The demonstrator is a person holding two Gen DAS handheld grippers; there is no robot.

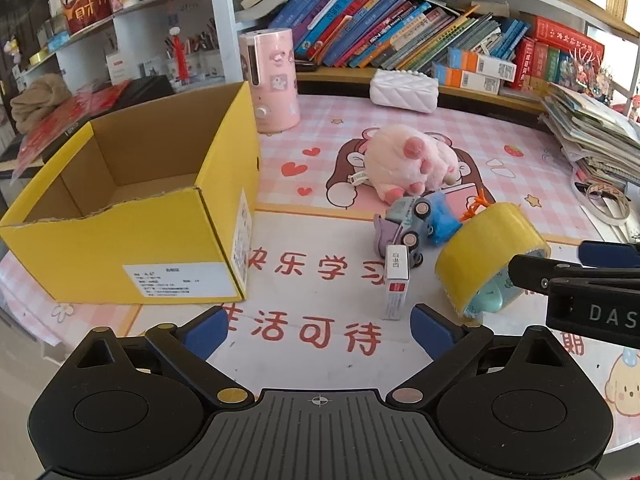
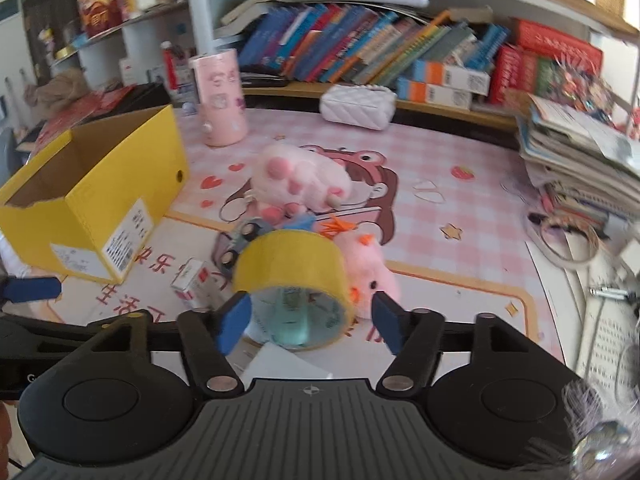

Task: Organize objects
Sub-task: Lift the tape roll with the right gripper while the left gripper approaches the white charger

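The yellow tape roll (image 2: 289,270) sits between the spread jaws of the right gripper (image 2: 310,322), its open end toward the camera, neither pad clearly touching it; probably lined up for a pinch before going to the yellow box (image 1: 132,208). The left gripper (image 1: 320,330) hovers wide open and empty, the small carton (image 1: 397,286) just ahead. Blur hides whatever teal thing lies inside the roll.
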